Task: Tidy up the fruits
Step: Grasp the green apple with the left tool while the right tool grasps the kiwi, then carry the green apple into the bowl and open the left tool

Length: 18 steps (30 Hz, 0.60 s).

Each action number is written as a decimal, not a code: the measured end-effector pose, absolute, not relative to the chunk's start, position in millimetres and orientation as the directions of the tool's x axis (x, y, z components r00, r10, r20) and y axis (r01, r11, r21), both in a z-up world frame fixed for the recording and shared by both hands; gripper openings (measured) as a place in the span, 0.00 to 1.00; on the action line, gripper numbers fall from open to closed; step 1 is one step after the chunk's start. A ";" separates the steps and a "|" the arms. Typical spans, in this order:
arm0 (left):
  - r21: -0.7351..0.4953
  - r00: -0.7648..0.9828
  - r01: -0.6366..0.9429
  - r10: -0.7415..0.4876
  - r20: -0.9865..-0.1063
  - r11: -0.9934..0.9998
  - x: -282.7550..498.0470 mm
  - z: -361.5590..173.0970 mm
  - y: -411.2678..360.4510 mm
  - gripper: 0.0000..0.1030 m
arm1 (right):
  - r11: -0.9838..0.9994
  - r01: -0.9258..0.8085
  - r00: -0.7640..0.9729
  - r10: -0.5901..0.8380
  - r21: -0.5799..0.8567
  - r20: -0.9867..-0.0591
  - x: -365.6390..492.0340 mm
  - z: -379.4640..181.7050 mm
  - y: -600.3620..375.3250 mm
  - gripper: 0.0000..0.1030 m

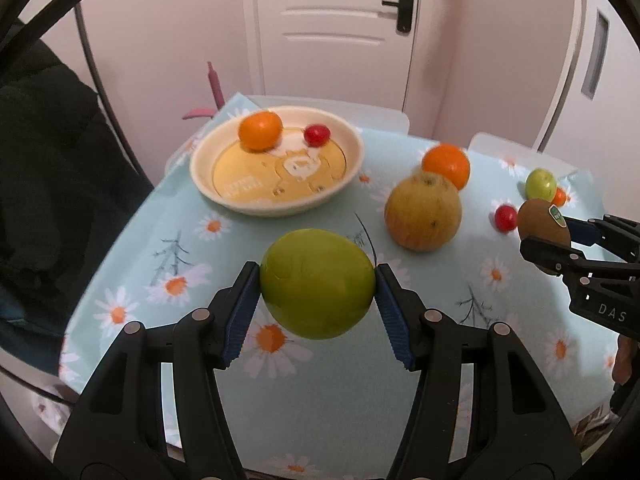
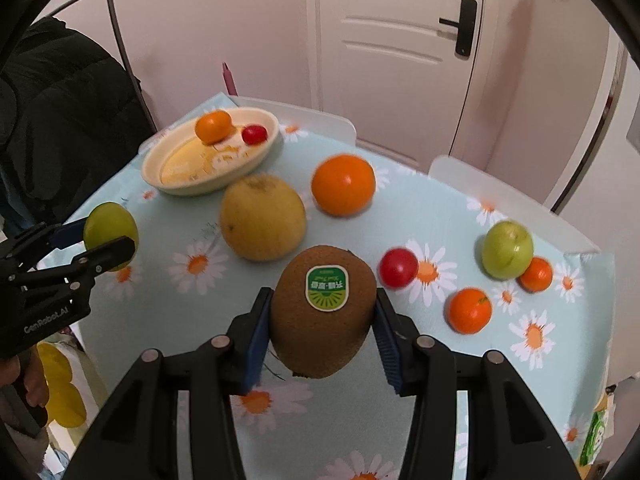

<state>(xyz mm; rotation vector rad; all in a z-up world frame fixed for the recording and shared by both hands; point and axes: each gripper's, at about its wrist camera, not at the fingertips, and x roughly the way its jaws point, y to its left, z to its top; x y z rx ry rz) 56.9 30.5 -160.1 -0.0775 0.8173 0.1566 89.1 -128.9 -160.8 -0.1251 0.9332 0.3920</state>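
Observation:
My left gripper is shut on a green apple and holds it above the table, in front of the cream bowl. The bowl holds a small orange and a red tomato. My right gripper is shut on a brown kiwi with a green sticker, held above the cloth. In the right wrist view the left gripper with its apple shows at the left, and the bowl at the far left.
On the daisy tablecloth lie a yellow pear, a large orange, a red tomato, a small green apple and two small oranges. A dark jacket hangs at the left.

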 end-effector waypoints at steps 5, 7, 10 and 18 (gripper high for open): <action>-0.016 0.689 -0.159 0.099 -0.718 0.987 59.3 -135.1 46.1 0.60 | 0.920 -0.386 0.551 0.285 0.063 -0.784 91.5 -129.1 -116.2 0.43; -0.014 0.693 -0.150 0.095 -0.714 0.989 63.8 -126.3 55.1 0.60 | 0.920 -0.386 0.556 0.288 0.065 -0.780 93.1 -119.4 -111.2 0.43; -0.004 0.700 -0.140 0.097 -0.707 0.990 70.8 -115.4 68.8 0.60 | 0.920 -0.386 0.560 0.296 0.073 -0.774 98.3 -106.8 -98.0 0.43; 0.012 0.712 -0.114 0.091 -0.696 0.993 99.2 -103.0 110.8 0.60 | 0.920 -0.379 0.565 0.312 0.096 -0.763 124.6 -92.4 -56.4 0.43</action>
